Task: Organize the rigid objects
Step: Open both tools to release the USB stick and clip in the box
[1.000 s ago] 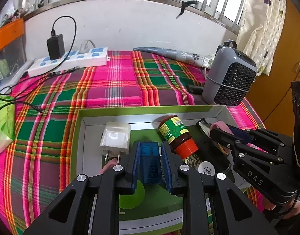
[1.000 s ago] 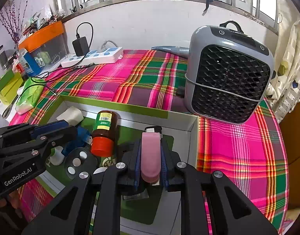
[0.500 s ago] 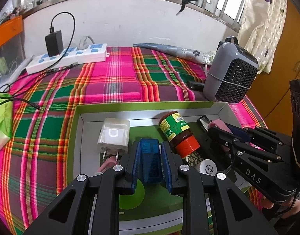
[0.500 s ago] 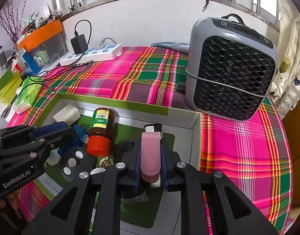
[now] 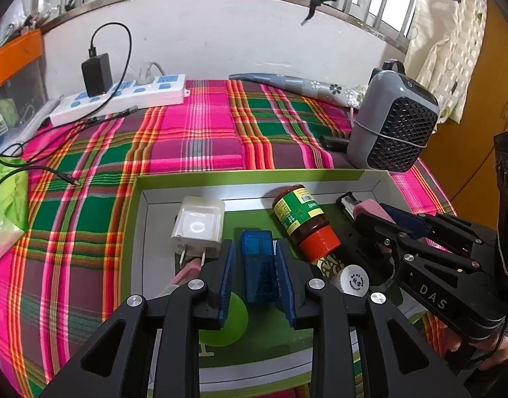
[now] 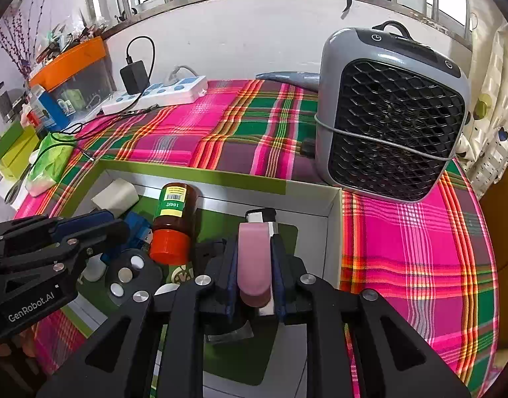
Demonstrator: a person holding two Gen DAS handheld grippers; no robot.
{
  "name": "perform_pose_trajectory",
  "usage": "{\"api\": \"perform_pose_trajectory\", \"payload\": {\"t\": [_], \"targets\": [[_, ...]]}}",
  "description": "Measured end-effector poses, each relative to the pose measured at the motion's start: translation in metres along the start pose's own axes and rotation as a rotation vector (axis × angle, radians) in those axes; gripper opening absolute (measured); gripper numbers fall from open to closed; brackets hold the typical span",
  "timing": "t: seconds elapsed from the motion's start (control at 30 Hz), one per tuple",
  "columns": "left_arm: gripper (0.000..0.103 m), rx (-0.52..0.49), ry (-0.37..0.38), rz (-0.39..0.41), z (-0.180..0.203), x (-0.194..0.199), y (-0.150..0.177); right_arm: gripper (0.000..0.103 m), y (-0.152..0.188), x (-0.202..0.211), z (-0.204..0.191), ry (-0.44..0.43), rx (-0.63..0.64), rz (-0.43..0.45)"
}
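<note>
A green-rimmed white box (image 5: 254, 176) lies on the plaid cloth. Inside it are a white plug adapter (image 5: 199, 225), a brown bottle (image 5: 302, 222) with a red cap and a small white cap (image 5: 351, 280). My left gripper (image 5: 255, 248) straddles a blue block (image 5: 257, 265) on the box floor. Its jaws are opening, with narrow gaps beside the block. My right gripper (image 6: 254, 242) straddles a pink-topped stapler-like item (image 6: 254, 258) near the box's right wall (image 6: 333, 232). Its jaws are opening too, and its pads have just come off the item. The item's black end points away.
A grey fan heater (image 6: 390, 116) stands on the cloth just behind the box's right corner. At the back lie a white power strip (image 5: 121, 96) with a black charger, cables and a folded umbrella (image 5: 293, 83). A green tissue pack (image 5: 5, 199) sits at left.
Both pairs of jaws have widened a little, so the pads have come off the blue block and the pink item. Neither object has shifted.
</note>
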State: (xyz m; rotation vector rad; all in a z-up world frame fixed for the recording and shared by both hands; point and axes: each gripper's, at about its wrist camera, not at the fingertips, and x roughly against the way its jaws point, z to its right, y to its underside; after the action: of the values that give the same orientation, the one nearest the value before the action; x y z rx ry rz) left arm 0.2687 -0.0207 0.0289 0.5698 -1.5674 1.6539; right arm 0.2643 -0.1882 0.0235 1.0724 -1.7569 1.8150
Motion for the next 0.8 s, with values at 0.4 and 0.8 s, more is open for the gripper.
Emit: {"api": "perform_pose_trajectory", "payload": {"t": [0.4,0.8], "targets": [[0.032,0.001,-0.020,0.019,0.004,0.017,0.008,0.036,0.005,0.016,-0.006,-0.002,-0.002,0.040],[0.033,-0.004,-0.041,0.048,0.014,0.049,0.026,0.036,0.017,0.042,-0.014,-0.001,-0.020,0.064]]}}
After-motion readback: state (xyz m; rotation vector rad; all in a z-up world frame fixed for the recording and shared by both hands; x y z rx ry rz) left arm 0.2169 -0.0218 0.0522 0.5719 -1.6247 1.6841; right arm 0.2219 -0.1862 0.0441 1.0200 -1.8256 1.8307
